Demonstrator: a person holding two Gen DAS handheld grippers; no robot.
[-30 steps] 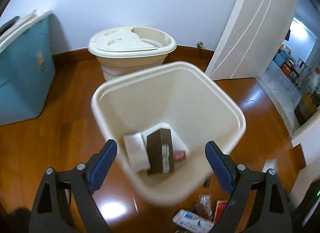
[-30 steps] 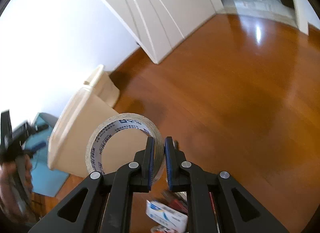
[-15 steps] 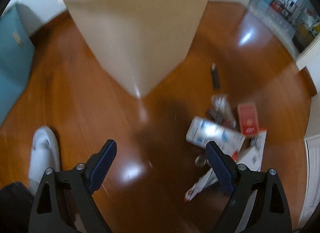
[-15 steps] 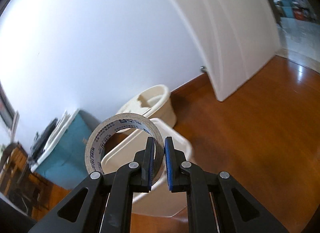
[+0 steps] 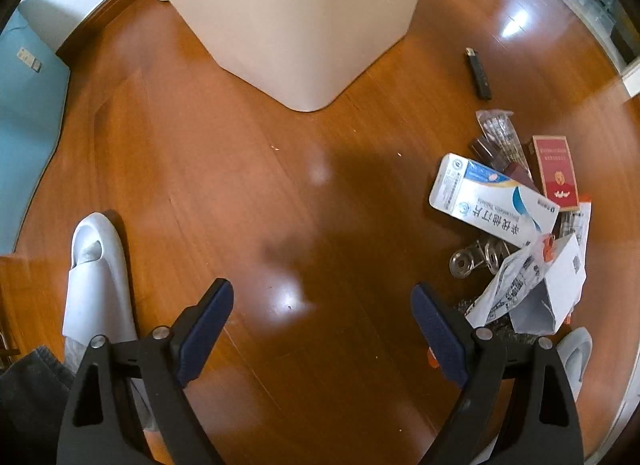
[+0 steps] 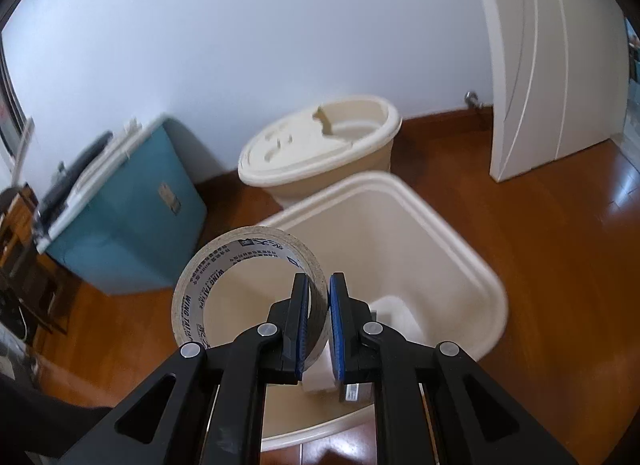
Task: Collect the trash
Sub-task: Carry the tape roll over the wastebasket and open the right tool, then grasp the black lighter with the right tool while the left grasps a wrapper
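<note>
1. Only the left wrist view shows the litter on the wooden floor [image 5: 248,201]: a blue-and-white carton [image 5: 492,201], a red packet [image 5: 556,173], a clear wrapper [image 5: 500,133], crumpled white papers [image 5: 536,285], metal rings [image 5: 476,257] and, apart from the pile, a black lighter [image 5: 478,73].
2. Only the right wrist view looks into the cream trash bin [image 6: 468,261], where some items lie at the bottom; the left view sees just its outer wall [image 5: 296,25].
3. Behind the bin stand a round lidded pail [image 6: 320,145] and a teal box [image 6: 124,221].
4. Empty, the left gripper [image 5: 320,325] has its jaws spread wide, hanging over bare floor beside the pile.
5. Pinching the wall of a tape roll [image 6: 228,265], the right gripper [image 6: 320,329] holds it above the bin's near rim.
</note>
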